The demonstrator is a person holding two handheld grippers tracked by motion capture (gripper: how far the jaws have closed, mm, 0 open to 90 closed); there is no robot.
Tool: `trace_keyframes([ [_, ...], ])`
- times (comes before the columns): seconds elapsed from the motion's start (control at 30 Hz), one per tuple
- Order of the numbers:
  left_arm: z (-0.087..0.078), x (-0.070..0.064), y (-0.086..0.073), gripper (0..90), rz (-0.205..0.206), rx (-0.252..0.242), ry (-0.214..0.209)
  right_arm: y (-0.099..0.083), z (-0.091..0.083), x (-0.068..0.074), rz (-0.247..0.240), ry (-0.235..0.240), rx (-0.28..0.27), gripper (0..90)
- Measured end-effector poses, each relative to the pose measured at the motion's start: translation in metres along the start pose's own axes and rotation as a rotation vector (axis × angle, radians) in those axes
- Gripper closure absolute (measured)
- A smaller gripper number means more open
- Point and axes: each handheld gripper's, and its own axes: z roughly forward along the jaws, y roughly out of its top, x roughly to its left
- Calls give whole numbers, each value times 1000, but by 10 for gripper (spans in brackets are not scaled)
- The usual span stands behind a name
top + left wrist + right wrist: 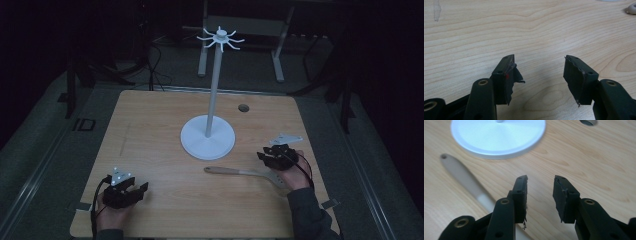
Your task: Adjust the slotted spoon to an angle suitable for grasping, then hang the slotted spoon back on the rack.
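The right gripper [276, 152] sits near the right edge of the table [150, 130], its jaws parted with only bare wood between them. In the right gripper view the same gripper [540, 185] is above the tabletop, holding nothing. The spatula [245, 173] lies flat just below and beside it, its pale handle stretching leftward toward the middle of the table and its wider blade end partly hidden under the person's right hand [295, 172]. In the right gripper view the spatula's handle [465, 178] runs slantwise to the left of the left jaw and passes behind it, not between the jaws.

The left gripper [137, 190] rests near the front left corner, well apart from the spatula. Its jaws are wide apart and empty; in the left gripper view [540, 67] plain wood grain shows between them.

Farther out, a white stand [208, 136] with a round base and a tall pole stands upright at the table's middle, its hooks at the top bare. A small round hole [243, 107] lies in the tabletop behind it.
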Motion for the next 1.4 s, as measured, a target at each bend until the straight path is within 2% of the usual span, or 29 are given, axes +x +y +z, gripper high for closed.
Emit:
trace_keyframes([
  [0.03, 0, 0, 0, 432, 0, 0, 0, 0, 0, 0, 0, 0, 0, 638],
  [0.07, 0, 0, 0, 432, 2, 2, 0, 4, 1, 4, -47, 7, 0, 639],
  [0.13, 0, 0, 0, 432, 3, 0, -2, 8, 2, 9, -91, 15, 4, 677],
  [0.3, 1, -1, 0, 432, 2, 2, -4, 16, 4, 17, -129, 41, 28, 662],
  [0.33, 1, 0, 0, 432, 0, 2, -4, 19, 6, 19, -180, 38, 34, 652],
  [0.37, 1, 0, 0, 432, 0, 2, -4, 20, 7, 20, -198, 32, 42, 648],
  [0.5, 1, 0, 0, 432, 2, 2, -4, 25, 9, 22, -215, 28, 77, 640],
  [0.67, 2, -1, 1, 432, 0, 2, -4, 32, 9, 30, -277, 77, 107, 591],
  [0.87, 1, 0, 1, 432, 2, 0, -3, 36, 13, 32, -292, 117, 130, 558],
  [0.93, 1, -1, 1, 432, 2, 1, -2, 38, 15, 33, -332, 127, 145, 571],
  [1.1, 1, -1, 1, 432, 2, 1, -1, 38, 20, 35, -373, 147, 187, 592],
  [1.13, 1, -1, 1, 432, 4, 2, -2, 38, 23, 37, -394, 168, 213, 630],
  [1.23, 1, -1, 1, 432, 5, 4, -3, 37, 28, 40, -427, 197, 259, 656],
  [1.33, 1, -1, 1, 432, 3, 2, -2, 37, 30, 41, -435, 204, 270, 668],
  [1.4, 1, -1, 1, 432, 2, 0, -2, 37, 35, 42, -433, 234, 293, 703],
])
